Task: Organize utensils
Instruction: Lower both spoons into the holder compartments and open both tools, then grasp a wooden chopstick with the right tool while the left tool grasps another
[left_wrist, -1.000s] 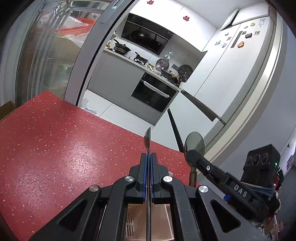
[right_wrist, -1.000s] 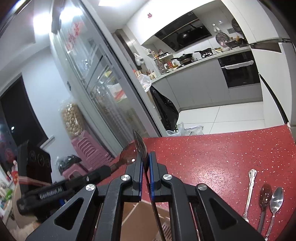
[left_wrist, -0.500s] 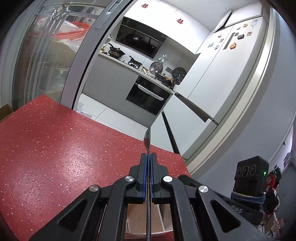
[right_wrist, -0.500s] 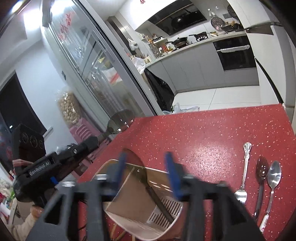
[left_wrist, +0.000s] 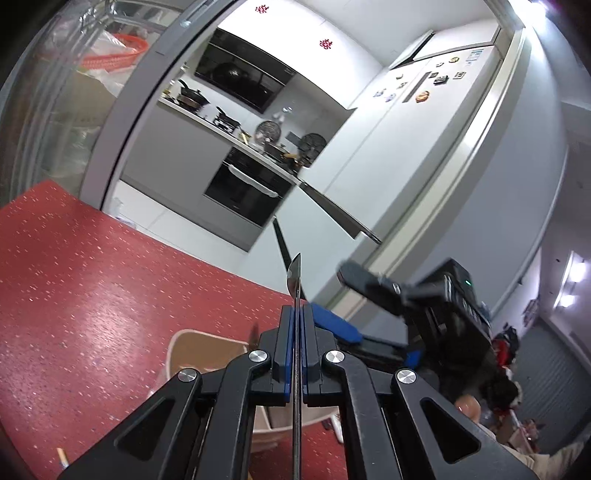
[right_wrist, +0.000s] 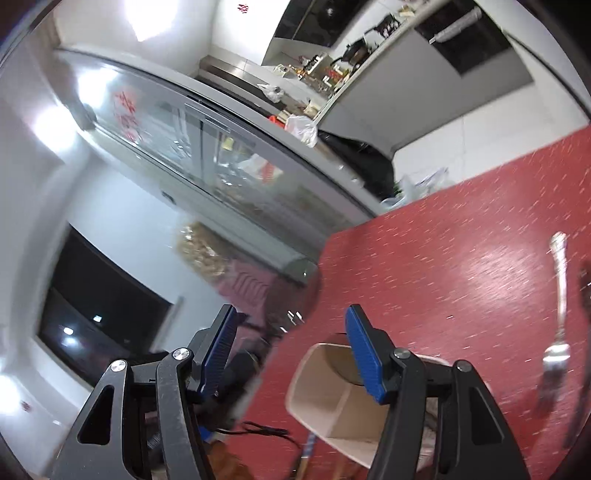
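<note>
Pinching a spoon (left_wrist: 294, 280), the left tongs (left_wrist: 296, 325) overhang a beige holder (right_wrist: 328, 402) — right tongs (right_wrist: 291, 350) spread.

On the bench (right_wrist: 461, 258) the utensil holder (right_wrist: 332, 398) stands near its edge, with a fork (right_wrist: 557, 332) lying to its right.

Red speckled table (left_wrist: 92, 295) (beige holder (right_wrist: 325, 402))

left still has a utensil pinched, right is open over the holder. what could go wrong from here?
1. The left gripper pinches the thin utensil edge-on, so it may pivot or slip on the way to the beige holder.
2. The open right gripper is close beside the left one above the holder, so they could collide or tip it.
3. The fork lies nearby and could get knocked.
</note>
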